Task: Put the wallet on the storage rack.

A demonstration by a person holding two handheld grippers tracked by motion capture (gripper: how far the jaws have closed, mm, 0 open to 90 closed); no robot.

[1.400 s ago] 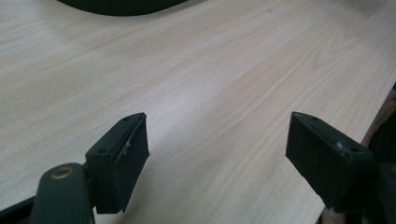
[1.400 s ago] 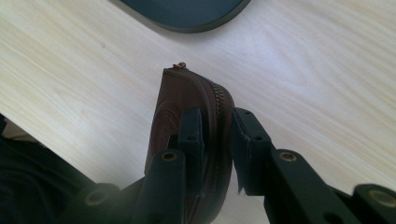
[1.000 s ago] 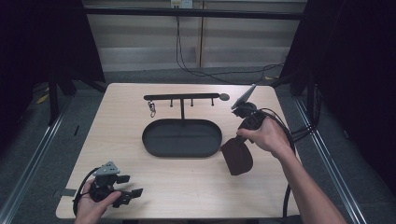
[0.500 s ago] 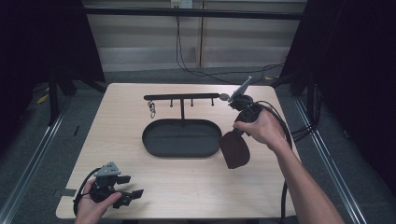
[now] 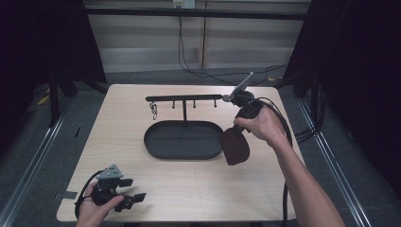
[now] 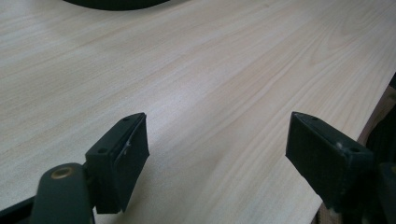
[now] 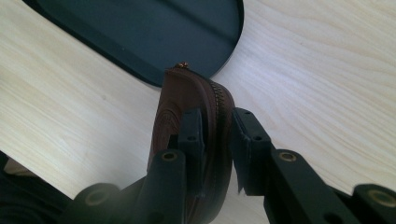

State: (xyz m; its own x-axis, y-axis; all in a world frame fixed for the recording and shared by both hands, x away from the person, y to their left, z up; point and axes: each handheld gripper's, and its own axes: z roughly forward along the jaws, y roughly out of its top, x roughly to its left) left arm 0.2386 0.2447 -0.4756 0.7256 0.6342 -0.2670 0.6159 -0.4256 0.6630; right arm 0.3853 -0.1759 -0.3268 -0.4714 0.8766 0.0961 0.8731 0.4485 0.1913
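A brown zippered pouch (image 5: 235, 145) hangs from my right gripper (image 5: 240, 126) just right of the black oval tray (image 5: 183, 140). In the right gripper view the jaws are shut on the pouch (image 7: 187, 107) along its zipper edge, above the tray's end (image 7: 140, 42). My left gripper (image 5: 132, 198) rests at the table's front left corner, held by a hand. In the left gripper view its fingers (image 6: 123, 158) stand wide apart over bare wood with nothing between them.
A black rack (image 5: 183, 98) with short pegs stands behind the tray; a small key ring (image 5: 153, 110) hangs from its left end. Cables trail off the table's right side. Light wood tabletop (image 5: 198, 184) lies between the tray and the front edge.
My right gripper has carried the pouch a little left and toward the tray's right end. The left gripper has stayed put.
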